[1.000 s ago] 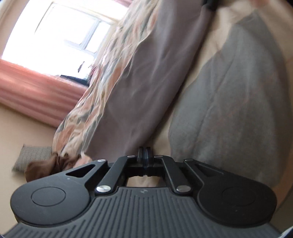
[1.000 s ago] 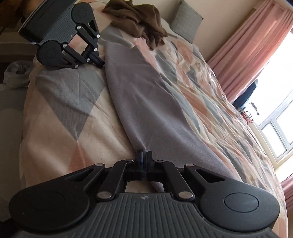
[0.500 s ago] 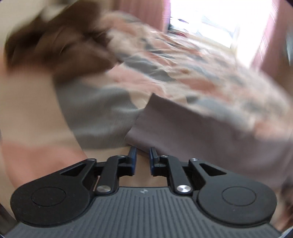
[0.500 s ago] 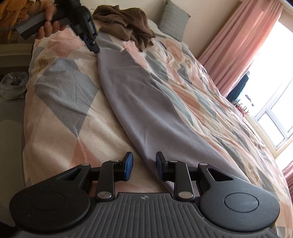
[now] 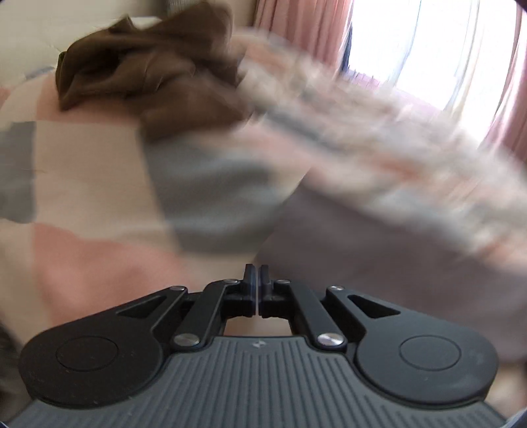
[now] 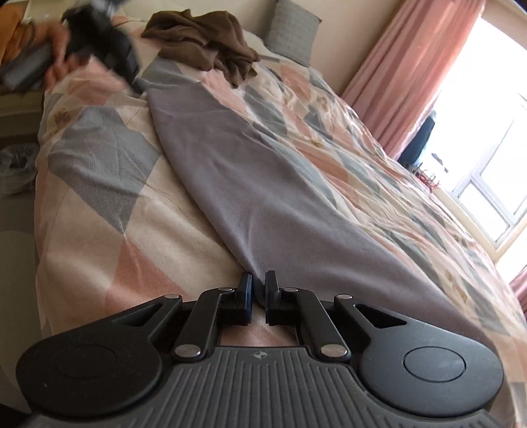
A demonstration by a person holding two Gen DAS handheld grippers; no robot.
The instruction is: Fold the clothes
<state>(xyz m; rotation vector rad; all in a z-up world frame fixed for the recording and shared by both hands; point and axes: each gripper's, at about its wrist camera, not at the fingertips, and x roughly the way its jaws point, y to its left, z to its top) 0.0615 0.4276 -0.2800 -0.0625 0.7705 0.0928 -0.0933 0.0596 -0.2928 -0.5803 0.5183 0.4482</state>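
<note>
**Grey garment laid out long on the bed**

My right gripper (image 6: 258, 288) has its jaws nearly together around the near corner of the grey garment (image 6: 250, 171), which lies lengthwise on the patchwork duvet (image 6: 108, 204). My left gripper (image 5: 256, 280) is pressed closed with nothing between, just beside the garment's far end. Brown clothes (image 6: 204, 52) are heaped by the pillow (image 6: 291, 31).

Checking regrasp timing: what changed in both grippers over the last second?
Both grippers let go of the grey garment half a second ago, then closed again. The left gripper is shut; whether it holds cloth is blurred. The right gripper has narrowed onto the garment's near corner. The garment and the brown clothes stayed put on the bed.
</note>
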